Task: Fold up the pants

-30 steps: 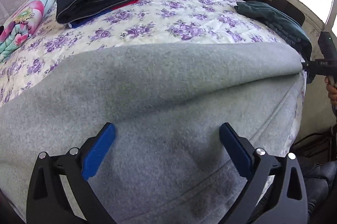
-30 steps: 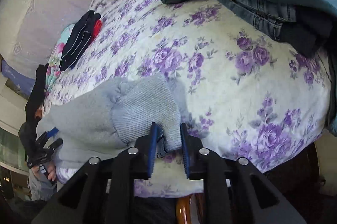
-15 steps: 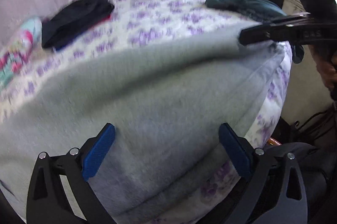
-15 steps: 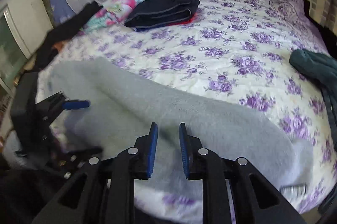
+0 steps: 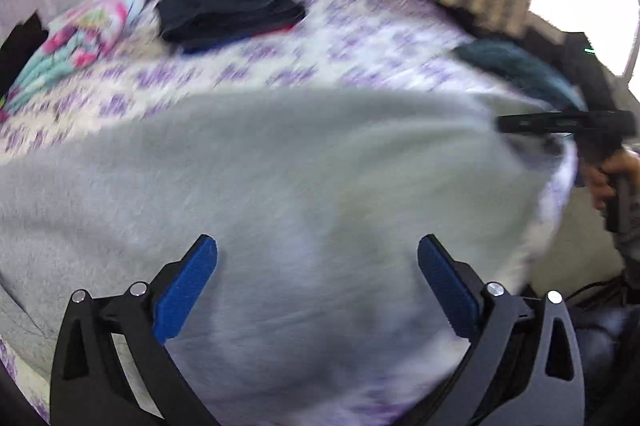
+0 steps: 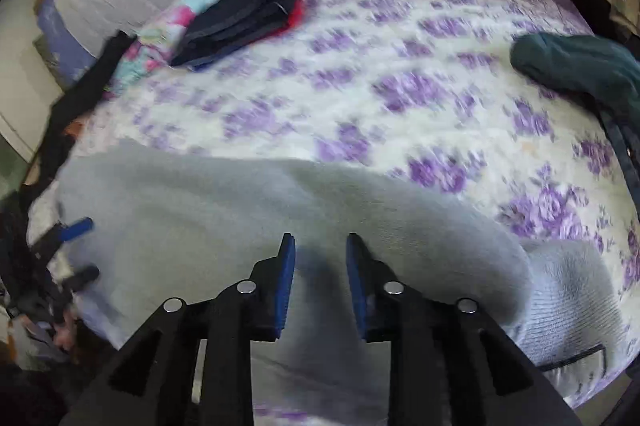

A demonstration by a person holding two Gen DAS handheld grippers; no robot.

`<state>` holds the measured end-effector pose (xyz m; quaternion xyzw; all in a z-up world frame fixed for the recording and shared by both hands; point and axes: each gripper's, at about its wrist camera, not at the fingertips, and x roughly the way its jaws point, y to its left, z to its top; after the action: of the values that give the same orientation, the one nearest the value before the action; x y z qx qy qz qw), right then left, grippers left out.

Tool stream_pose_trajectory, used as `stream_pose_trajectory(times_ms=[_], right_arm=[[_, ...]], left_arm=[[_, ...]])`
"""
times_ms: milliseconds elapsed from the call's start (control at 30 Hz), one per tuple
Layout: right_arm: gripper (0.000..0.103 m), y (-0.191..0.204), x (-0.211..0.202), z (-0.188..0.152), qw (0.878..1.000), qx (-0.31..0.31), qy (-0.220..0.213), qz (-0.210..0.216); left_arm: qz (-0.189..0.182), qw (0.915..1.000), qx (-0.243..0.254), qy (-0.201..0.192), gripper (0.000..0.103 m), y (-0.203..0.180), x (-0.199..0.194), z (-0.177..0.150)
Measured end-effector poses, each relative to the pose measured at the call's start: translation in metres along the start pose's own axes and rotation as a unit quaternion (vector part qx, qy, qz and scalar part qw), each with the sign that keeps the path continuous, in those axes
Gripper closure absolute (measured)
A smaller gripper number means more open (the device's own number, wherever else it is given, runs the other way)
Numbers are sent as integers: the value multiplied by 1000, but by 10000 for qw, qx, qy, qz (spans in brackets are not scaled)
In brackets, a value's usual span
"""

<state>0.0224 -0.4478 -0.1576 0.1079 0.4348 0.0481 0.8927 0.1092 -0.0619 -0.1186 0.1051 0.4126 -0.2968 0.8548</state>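
Grey pants (image 6: 248, 226) lie across the near edge of the flowered bed (image 6: 400, 74). Our left gripper (image 5: 316, 282) gapes wide; our right gripper (image 6: 320, 266) has just been narrowing, pinching nothing (cuff released). Risk: loose fleece sliding off, undoing the fold.

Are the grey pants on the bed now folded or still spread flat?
Folded once, it seems: the grey pants show a rounded doubled edge, with the ribbed cuff lying beside it on the bed.
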Motion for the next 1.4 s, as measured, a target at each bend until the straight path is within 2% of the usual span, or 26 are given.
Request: stream_pose_trajectory(times_ms=[33,67,100,133,200,300,333,400,500,667,733,767,833,900,933,967,1000,1067,1200,1267,1333,1400], right_arm=[[100,-8,0,-2,9998,183,-81,33],[96,-12,-8,-5,9990,368,-220,141],[87,-14,-26,-10,9975,492,-398,302],[64,-13,-43,-16,9967,502,-553,312],[30,-17,-86,-37,9937,562,-963,92],[28,-34,-117,-70,9893,988,-1078,2],[28,-41,-120,-83,9865,1226,-1080,92],[28,-50,-114,-101,9817,1567,-1047,262],[28,-60,-96,-115,9686,2019,-1306,635],[28,-88,-55,-116,9315,3037,-1530,1288],[28,-106,-42,-120,8994,3588,-1699,1832],[28,-110,-39,-119,8908,3711,-1743,1957],[27,-112,-34,-120,8841,3798,-1831,2015],[26,-106,-34,-118,8897,3691,-1909,1889],[38,-103,-35,-118,8925,3639,-1962,1801],[54,-100,-37,-117,8966,3578,-2019,1651],[75,-94,-41,-116,9057,3424,-2048,1434],[77,-88,-49,-114,9127,3199,-2172,1325],[80,-85,-54,-113,9158,3071,-2288,1209],[81,-75,-59,-109,9277,2792,-2319,872],[81,-62,-65,-102,9386,2442,-2379,527],[81,-45,-74,-95,9474,2010,-2481,223]], left_arm=[[66,9998,-98,156,4,8,10,-4],[-28,9998,-182,21,4,11,6,-8],[23,9998,-177,-50,5,8,1,-7],[52,9998,-103,-152,5,6,-9,-7],[127,9989,-39,-439,5,4,-26,-8],[158,9985,-22,-524,5,5,-34,-5],[193,9985,-25,-514,5,4,-34,-4],[207,9986,-74,-477,5,5,-30,-1],[115,9987,-159,-479,5,5,-27,0],[199,9981,-183,-547,5,3,-38,-11],[218,9980,-218,-544,5,4,-38,-13],[251,9981,-239,-515,5,5,-37,-13],[257,9984,-277,-426,5,6,-32,-14],[194,9986,-264,-420,5,3,-30,-12],[129,9987,-227,-442,5,-1,-30,-9],[60,9987,-157,-482,5,-7,-32,-5],[-30,9983,18,-577,5,-19,-34,3],[-165,9967,340,-714,5,-43,-37,16],[-326,9940,807,-661,5,-88,-15,39],[-77,9945,932,-479,5,-103,9,46],[161,9963,849,-11,4,-106,41,49],[0,9978,624,205,4,-95,61,45]])
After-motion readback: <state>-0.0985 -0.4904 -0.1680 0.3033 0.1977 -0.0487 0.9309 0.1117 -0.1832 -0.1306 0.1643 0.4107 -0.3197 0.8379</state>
